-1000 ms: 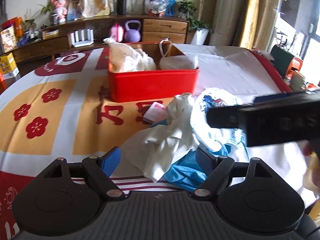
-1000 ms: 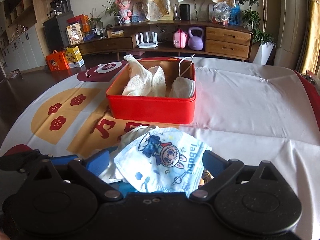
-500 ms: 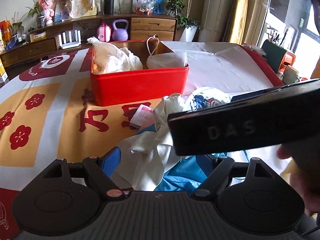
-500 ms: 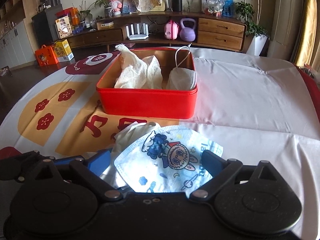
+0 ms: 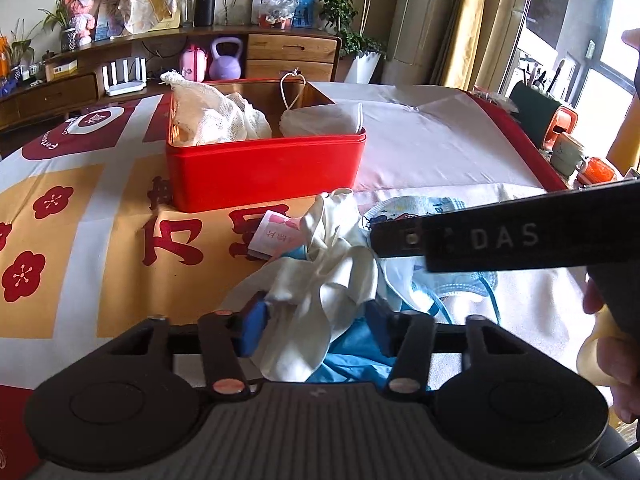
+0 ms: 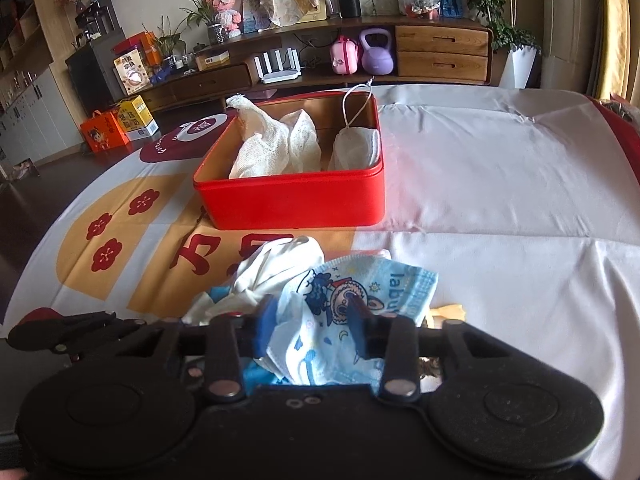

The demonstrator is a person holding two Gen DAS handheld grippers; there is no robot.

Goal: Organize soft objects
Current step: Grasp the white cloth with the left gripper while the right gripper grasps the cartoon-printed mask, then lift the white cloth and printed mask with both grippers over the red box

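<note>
A red box [image 5: 264, 172] [image 6: 296, 200] stands on the table and holds a white mesh cloth [image 5: 216, 124] [image 6: 276, 144] and a white face mask [image 5: 320, 120] [image 6: 356, 148]. In front of it lies a pile: white gloves [image 5: 332, 264] [image 6: 276, 268], a blue glove [image 5: 352, 356] and a cartoon-print mask [image 6: 348, 308] [image 5: 420, 208]. My left gripper [image 5: 316, 330] is shut on the white gloves. My right gripper [image 6: 312, 326] is shut on the cartoon mask. The right gripper's body [image 5: 520, 240] crosses the left wrist view.
A pink card [image 5: 274, 236] lies beside the pile. The table wears a red, gold and white cloth [image 6: 500, 200]. A sideboard [image 6: 440, 52] with a purple kettlebell [image 6: 376, 54] stands behind. Mugs [image 5: 564, 156] sit off the right edge.
Both grippers have closed their jaws from wide open, the left onto the white gloves, the right onto the cartoon mask. The right gripper has moved further left across the left wrist view.
</note>
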